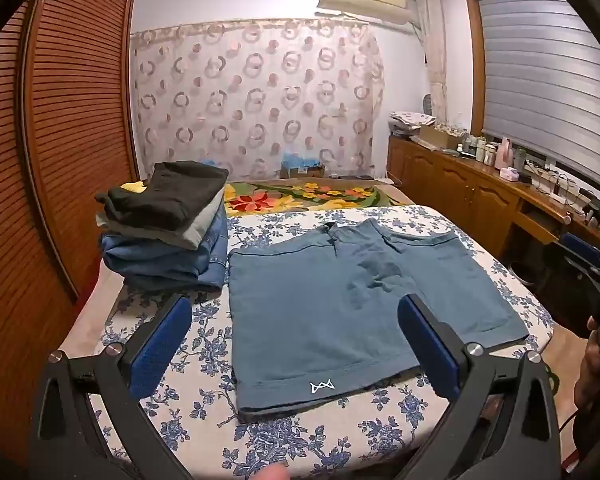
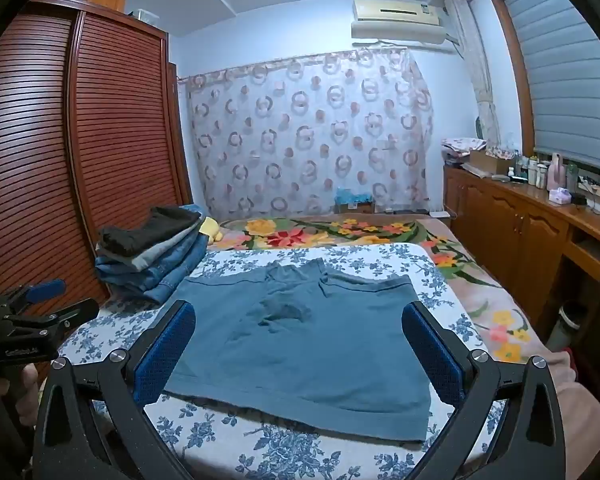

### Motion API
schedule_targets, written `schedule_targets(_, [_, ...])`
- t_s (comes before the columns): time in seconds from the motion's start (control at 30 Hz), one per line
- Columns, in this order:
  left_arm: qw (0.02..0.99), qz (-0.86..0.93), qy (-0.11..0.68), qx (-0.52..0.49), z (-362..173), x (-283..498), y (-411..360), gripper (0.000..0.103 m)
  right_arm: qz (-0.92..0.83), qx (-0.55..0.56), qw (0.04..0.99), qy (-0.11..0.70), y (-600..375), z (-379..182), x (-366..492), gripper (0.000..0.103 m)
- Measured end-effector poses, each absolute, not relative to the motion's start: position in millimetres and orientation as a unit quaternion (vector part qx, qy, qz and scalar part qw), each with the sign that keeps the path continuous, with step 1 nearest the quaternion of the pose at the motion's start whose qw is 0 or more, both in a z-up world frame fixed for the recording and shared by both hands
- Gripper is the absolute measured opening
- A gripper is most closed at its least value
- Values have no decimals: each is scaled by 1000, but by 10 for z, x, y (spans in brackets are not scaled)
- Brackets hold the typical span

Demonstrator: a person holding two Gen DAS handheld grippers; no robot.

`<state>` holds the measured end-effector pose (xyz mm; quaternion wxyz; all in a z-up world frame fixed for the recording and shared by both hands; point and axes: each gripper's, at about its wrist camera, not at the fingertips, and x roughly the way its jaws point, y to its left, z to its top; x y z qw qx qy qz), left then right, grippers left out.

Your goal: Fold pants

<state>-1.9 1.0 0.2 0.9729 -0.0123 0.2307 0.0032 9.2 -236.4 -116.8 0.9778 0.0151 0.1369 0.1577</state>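
Observation:
A pair of teal-blue shorts (image 1: pixel 340 300) lies spread flat on the blue-flowered sheet (image 1: pixel 204 344), waistband away from me, leg hems toward me, with a small white logo near the left hem. In the right wrist view the same shorts (image 2: pixel 300 344) fill the middle. My left gripper (image 1: pixel 296 312) hovers open above the near left leg, with nothing between its blue pads (image 1: pixel 160 352). My right gripper (image 2: pixel 300 316) is open too, above the near edge of the shorts. The left gripper (image 2: pixel 40 308) also shows at the left edge of the right wrist view.
A stack of folded clothes (image 1: pixel 168 228), black and grey on denim, sits at the bed's left beside the shorts. A slatted wooden wardrobe (image 1: pixel 60 120) stands close on the left. A wooden counter (image 1: pixel 480 184) with bottles runs along the right. A floral blanket (image 1: pixel 304 194) lies beyond.

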Motion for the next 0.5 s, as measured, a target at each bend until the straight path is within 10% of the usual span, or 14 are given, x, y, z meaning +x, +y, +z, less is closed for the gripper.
schedule_targets(0.5, [971,8,239,-13,2,-11,31,103,158,8,977,140,-2342,-1164,97,103])
